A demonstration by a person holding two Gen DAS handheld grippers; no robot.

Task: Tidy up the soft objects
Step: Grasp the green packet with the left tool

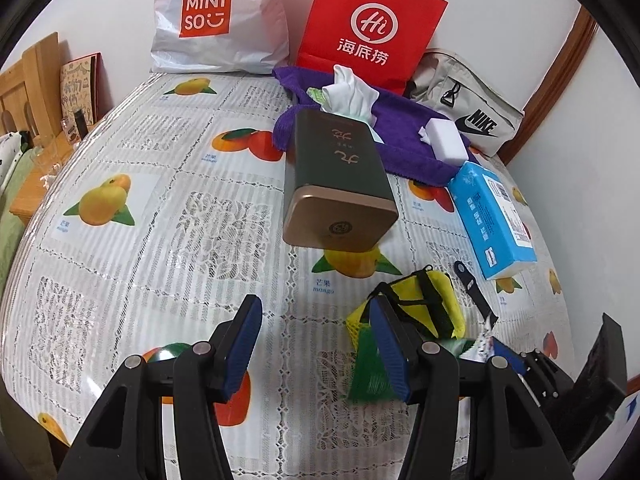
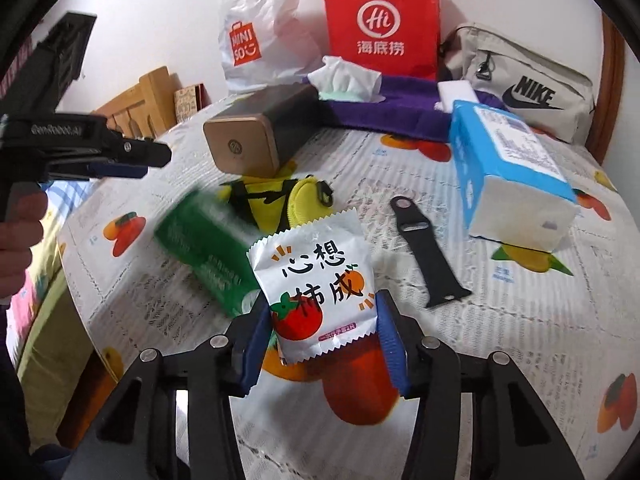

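Snack packet [image 2: 320,288], white with a printed tomato, sits clamped between the blue pads of the right gripper [image 2: 322,340], raised over the table's fruit-print cloth [image 2: 500,360]. We note the left gripper [image 1: 316,344] level above the cloth, jaws spread wide, nothing between them; in the right wrist view it enters from the left with a hand on its handle. A blurred green pack [image 2: 204,248] lies beside the yellow pouch [image 2: 280,204]. Behind these we record a brown tin [image 1: 340,188], blue tissue pack [image 1: 492,220], black strap [image 2: 428,252], purple towel [image 1: 408,136], and bags against the white wall.
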